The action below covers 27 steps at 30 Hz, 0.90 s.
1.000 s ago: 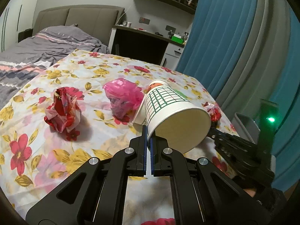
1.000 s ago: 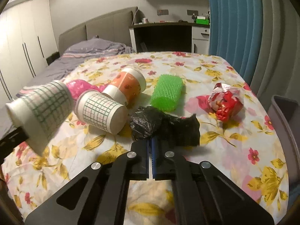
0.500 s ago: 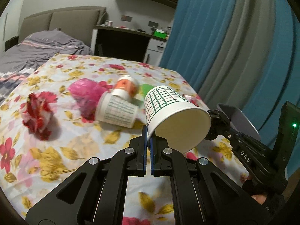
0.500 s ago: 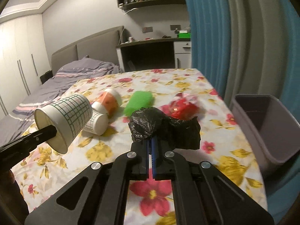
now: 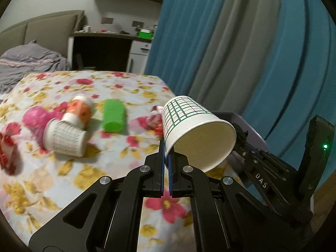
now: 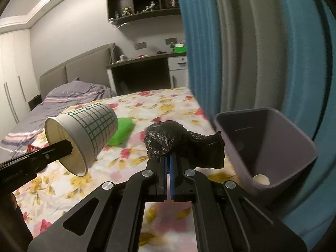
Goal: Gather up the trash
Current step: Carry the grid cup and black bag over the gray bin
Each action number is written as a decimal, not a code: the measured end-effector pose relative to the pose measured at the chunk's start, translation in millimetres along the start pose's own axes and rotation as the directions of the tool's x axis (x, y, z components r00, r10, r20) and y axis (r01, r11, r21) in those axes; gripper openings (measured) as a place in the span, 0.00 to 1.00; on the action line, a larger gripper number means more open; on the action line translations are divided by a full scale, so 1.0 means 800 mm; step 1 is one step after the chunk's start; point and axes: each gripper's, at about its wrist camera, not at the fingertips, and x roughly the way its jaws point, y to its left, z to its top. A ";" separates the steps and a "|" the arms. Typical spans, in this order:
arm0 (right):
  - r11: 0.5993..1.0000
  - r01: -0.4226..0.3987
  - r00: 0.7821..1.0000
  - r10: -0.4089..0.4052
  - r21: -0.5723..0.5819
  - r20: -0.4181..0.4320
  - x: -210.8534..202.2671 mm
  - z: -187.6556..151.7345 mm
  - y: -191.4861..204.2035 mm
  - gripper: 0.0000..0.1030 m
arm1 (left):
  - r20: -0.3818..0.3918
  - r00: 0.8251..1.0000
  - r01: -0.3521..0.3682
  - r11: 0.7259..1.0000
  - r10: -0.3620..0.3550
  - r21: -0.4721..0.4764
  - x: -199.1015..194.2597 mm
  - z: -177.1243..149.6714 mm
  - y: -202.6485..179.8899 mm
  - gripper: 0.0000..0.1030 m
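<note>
My left gripper (image 5: 166, 157) is shut on the rim of a white paper cup with a green grid (image 5: 189, 130), held in the air over the table's right edge; the cup also shows in the right wrist view (image 6: 84, 134). My right gripper (image 6: 169, 163) is shut on a crumpled black plastic bag (image 6: 184, 145), held just left of the grey bin (image 6: 294, 142). The bin stands beside the table; a pale round item (image 6: 261, 179) lies at its bottom. In the left wrist view the right gripper (image 5: 252, 153) sits in front of the bin (image 5: 250, 124).
On the floral tablecloth (image 5: 63, 178) lie another grid cup (image 5: 65, 138), an orange cup (image 5: 80, 111), a green spiky roll (image 5: 113, 117), a pink bag (image 5: 35, 117) and red wrappers (image 5: 8, 153). Blue and grey curtains (image 5: 241, 52) hang behind the bin. A bed (image 6: 63, 98) is beyond the table.
Both grippers have swung right toward the bin with the cup and the black bag. The bin has come fully into the right wrist view.
</note>
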 end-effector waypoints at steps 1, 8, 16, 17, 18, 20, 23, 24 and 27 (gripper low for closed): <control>1.000 0.009 1.000 -0.009 0.004 0.003 -0.001 0.001 -0.006 0.03 | -0.003 1.000 0.011 1.000 -0.011 0.006 0.005 0.002 -0.008 0.02; 0.995 0.089 0.996 -0.090 0.040 0.021 -0.004 0.007 -0.053 0.03 | -0.045 0.992 0.117 0.993 -0.117 0.013 0.043 0.017 -0.049 0.02; 0.979 0.187 0.982 -0.188 0.078 0.012 0.010 0.011 -0.110 0.03 | -0.075 0.980 0.187 0.982 -0.184 0.033 0.086 0.030 -0.093 0.02; 0.976 0.199 0.980 -0.201 0.083 0.008 0.013 0.010 -0.118 0.03 | -0.080 0.979 0.191 0.981 -0.188 0.037 0.091 0.030 -0.097 0.02; 0.974 0.207 0.978 -0.208 0.086 0.004 0.016 0.010 -0.124 0.03 | -0.089 0.978 0.194 0.980 -0.190 0.042 0.098 0.030 -0.102 0.02; 0.969 0.229 0.973 -0.229 0.094 -0.005 0.021 0.009 -0.136 0.03 | -0.101 0.976 0.197 0.979 -0.192 0.045 0.108 0.031 -0.109 0.02; 0.963 0.249 0.969 -0.248 0.104 -0.020 0.029 0.006 -0.148 0.03 | -0.123 0.972 0.207 0.977 -0.200 0.048 0.126 0.032 -0.119 0.02; 0.961 0.255 0.967 -0.254 0.106 -0.026 0.032 0.004 -0.152 0.03 | -0.129 0.971 0.210 0.976 -0.202 0.050 0.132 0.032 -0.123 0.02; 0.955 0.273 0.962 -0.270 0.112 -0.044 0.038 0.000 -0.161 0.03 | -0.147 0.966 0.224 0.973 -0.214 0.054 0.147 0.032 -0.133 0.02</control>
